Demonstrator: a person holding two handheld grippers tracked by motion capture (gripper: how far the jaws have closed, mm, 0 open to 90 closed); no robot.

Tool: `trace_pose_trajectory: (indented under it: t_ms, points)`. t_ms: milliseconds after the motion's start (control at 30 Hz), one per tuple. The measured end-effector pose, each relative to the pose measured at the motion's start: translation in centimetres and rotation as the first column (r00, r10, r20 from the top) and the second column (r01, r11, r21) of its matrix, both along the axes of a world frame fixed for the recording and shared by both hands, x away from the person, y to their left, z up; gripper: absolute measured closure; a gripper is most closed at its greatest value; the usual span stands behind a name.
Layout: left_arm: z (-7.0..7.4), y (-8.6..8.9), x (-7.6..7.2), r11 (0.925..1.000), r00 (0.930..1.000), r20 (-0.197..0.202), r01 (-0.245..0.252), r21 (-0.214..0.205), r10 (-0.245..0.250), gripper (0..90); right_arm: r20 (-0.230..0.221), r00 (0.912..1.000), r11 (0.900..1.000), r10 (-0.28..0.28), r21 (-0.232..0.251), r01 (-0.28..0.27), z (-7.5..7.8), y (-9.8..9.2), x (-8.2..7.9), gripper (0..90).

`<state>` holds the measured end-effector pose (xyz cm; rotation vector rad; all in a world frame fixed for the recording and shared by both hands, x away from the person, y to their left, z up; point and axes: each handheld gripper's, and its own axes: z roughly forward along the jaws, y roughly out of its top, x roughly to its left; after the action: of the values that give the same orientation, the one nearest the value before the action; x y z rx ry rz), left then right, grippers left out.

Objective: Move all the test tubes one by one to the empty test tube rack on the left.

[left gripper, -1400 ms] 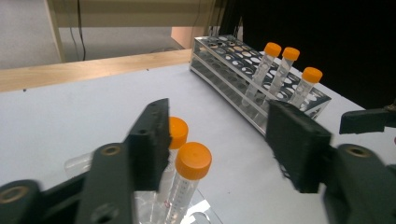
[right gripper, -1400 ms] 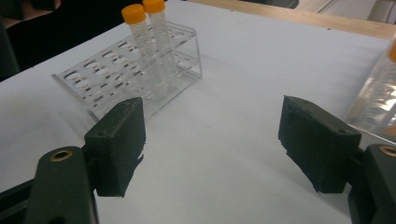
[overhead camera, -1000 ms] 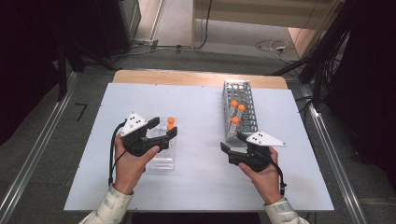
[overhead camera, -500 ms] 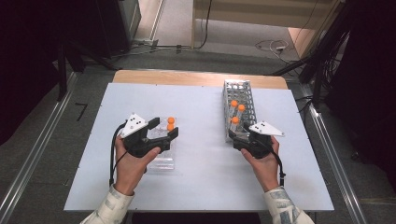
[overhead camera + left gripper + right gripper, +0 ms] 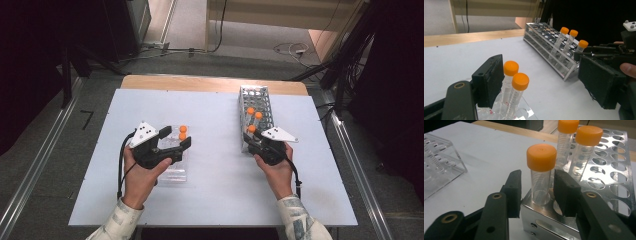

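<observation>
At rack (image 5: 599, 170), right claw (image 5: 536, 192) closing round tube (image 5: 541, 180)

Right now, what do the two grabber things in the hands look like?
Both are chunky black tools. The left gripper and right gripper each carry a grey three-cornered plate on top. Their fingers are flat black slabs with rough foam pads. A black cable trails from each. The sleeves are pale and patterned.
</observation>
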<state>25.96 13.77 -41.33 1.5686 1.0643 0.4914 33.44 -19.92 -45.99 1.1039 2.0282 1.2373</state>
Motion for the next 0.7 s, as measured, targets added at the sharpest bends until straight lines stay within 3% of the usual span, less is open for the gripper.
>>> trace_pose_trajectory:
  t_ms: [200,400,700]
  points:
    - [0.0,0.1,-0.1,1.0,1.0,0.001,0.0,0.0,0.0,21.6,-0.002,1.0,1.0,0.002,-0.002,-0.002,-0.1,-0.1,0.1,70.3]
    - [0.1,0.1,-0.1,1.0,1.0,0.001,0.0,0.001,0.0,21.6,0.003,1.0,1.0,0.0,0.005,0.0,0.4,-0.4,0.2,71.9]
    - [0.2,0.1,-0.2,1.0,0.9999,0.01,-0.005,0.004,0.004,21.6,0.059,0.9983,0.9996,0.004,0.028,-0.006,3.8,-1.0,-0.6,71.9]
